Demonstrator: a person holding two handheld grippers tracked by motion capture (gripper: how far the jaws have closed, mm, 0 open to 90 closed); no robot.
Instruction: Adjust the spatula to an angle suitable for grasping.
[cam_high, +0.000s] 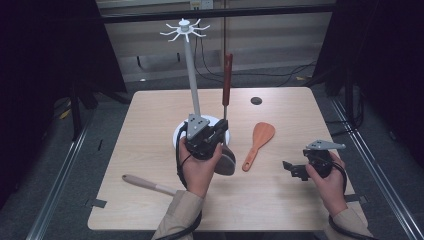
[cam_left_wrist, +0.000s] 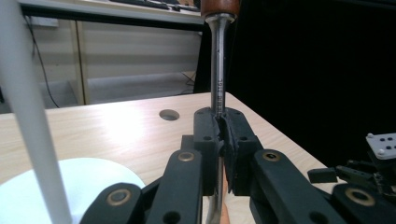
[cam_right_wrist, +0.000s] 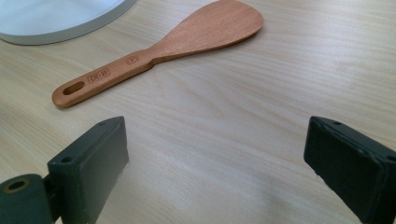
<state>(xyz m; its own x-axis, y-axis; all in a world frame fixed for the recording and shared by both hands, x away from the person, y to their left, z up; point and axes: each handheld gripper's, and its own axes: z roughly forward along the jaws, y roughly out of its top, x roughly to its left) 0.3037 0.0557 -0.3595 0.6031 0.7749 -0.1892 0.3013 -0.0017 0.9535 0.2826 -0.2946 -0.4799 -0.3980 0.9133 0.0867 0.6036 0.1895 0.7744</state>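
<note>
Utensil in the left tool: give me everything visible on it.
The utensil stands upright: a reddish-brown wooden handle on top, a slim shiny metal shaft with stamped marks too small to read, and a dark metal head at the bottom by the person's hand. The left tool is shut on the shaft. It sits beside the white stand, near its round base.

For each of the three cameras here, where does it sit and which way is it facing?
High view: fixed above the person's side of the table, looking forward and down; both forearms and hands show, with the left hand-held gripper and right hand-held gripper.
Left gripper view: rides the left hand-held gripper, looking along jaws shut on the upright utensil.
Right gripper view: rides the right hand-held gripper, looking down past open jaws at the wooden spatula.
Shared: high and right gripper views both show the spatula.
</note>
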